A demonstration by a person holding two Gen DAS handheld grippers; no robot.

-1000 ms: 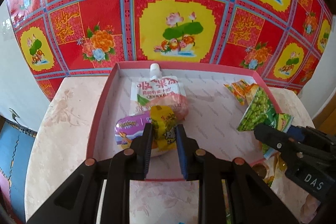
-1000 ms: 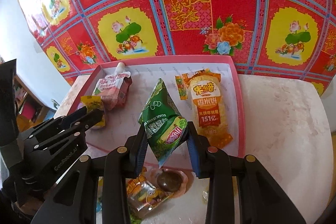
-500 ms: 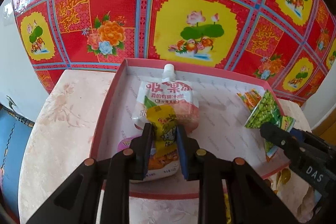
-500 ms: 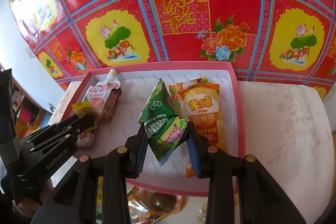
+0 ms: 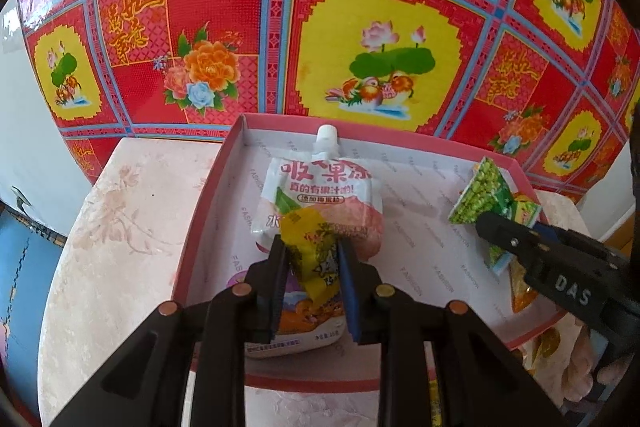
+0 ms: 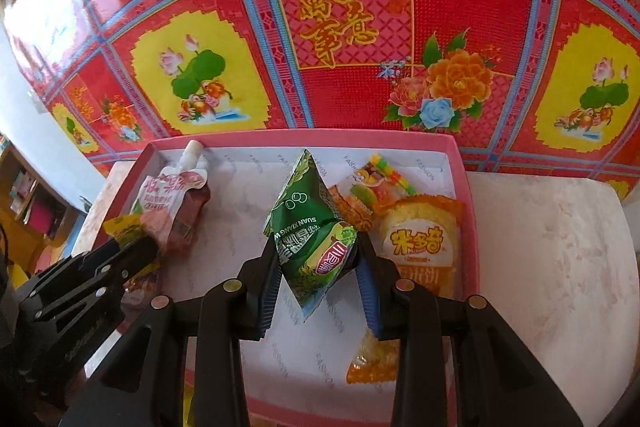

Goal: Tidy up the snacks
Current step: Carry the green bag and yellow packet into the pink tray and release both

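Observation:
A shallow pink box [image 5: 208, 195] [image 6: 472, 211] with a white lining lies on the marbled table. My left gripper [image 5: 312, 259] is shut on a small yellow snack packet [image 5: 316, 259], held over the box's left side above a white spouted jelly pouch [image 5: 320, 187] and a white packet [image 5: 296, 331]. My right gripper [image 6: 318, 259] is shut on a green pea snack bag [image 6: 312, 227] over the middle of the box. The green pea snack bag [image 5: 480, 195] also shows at the right of the left wrist view.
An orange rice-cracker pack [image 6: 420, 243] and a small colourful packet [image 6: 372, 187] lie in the box's right part. More wrapped snacks [image 5: 540, 343] sit on the table in front of the box. A red and yellow flowered cloth [image 6: 340, 19] hangs behind.
Both grippers have moved forward over the box with their packets. The loose snacks on the table have slipped out of the right wrist view.

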